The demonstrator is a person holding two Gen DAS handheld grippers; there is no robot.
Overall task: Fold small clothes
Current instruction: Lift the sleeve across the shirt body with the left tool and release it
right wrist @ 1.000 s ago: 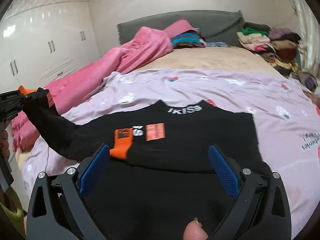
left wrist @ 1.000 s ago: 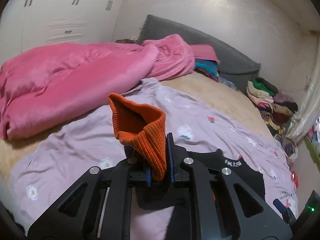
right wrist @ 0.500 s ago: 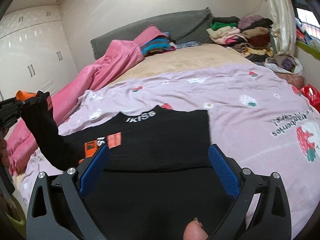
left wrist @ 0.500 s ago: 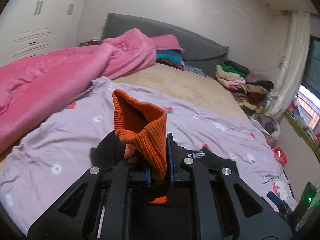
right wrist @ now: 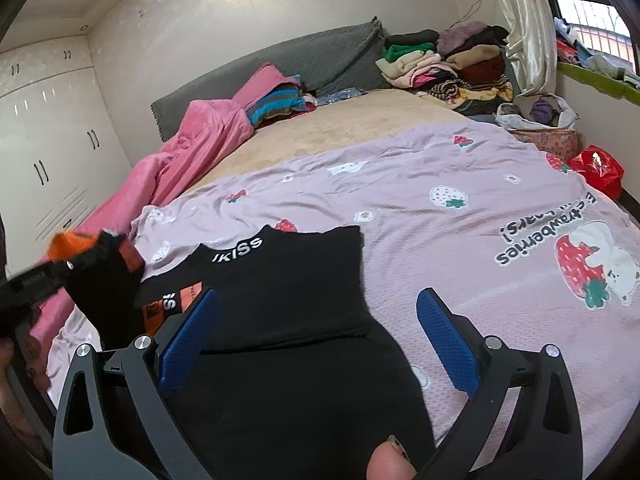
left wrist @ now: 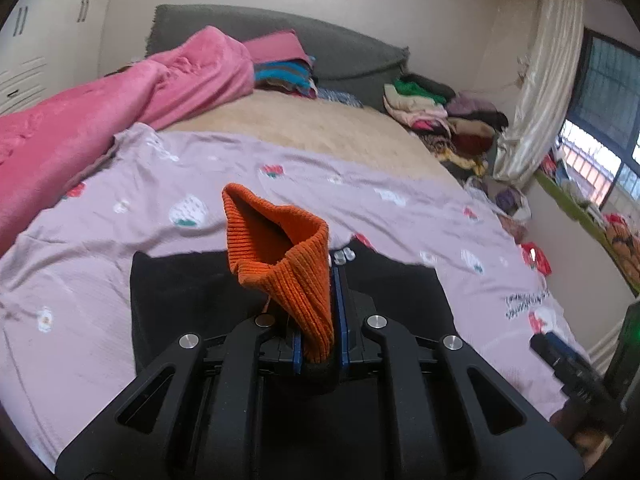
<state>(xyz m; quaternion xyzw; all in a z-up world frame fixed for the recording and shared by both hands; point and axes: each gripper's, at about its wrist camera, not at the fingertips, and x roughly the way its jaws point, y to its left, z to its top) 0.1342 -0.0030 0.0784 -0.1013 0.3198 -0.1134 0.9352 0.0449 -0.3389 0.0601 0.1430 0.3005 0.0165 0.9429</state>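
Observation:
A small black sweater [right wrist: 280, 280] with white "KISS" lettering and orange patches lies on the lilac strawberry sheet [right wrist: 460, 208]. My left gripper [left wrist: 320, 320] is shut on its orange ribbed sleeve cuff [left wrist: 288, 264] and holds the sleeve lifted over the sweater body [left wrist: 192, 292]. In the right wrist view the lifted black sleeve [right wrist: 108, 292] and cuff [right wrist: 72, 244] show at far left. My right gripper [right wrist: 320, 332] is open and empty, its blue pads [right wrist: 446, 340] hovering over the sweater's lower part.
A pink blanket [left wrist: 100, 100] is bunched along the left of the bed. Piles of folded clothes [right wrist: 448, 60] sit at the headboard [left wrist: 320, 48] and right corner. A red bag [right wrist: 596, 168] and window sill are at right; white wardrobes [right wrist: 48, 140] at left.
My left gripper has carried the held sleeve rightward, over the sweater body. The right gripper has swung right and stays open above the sweater.

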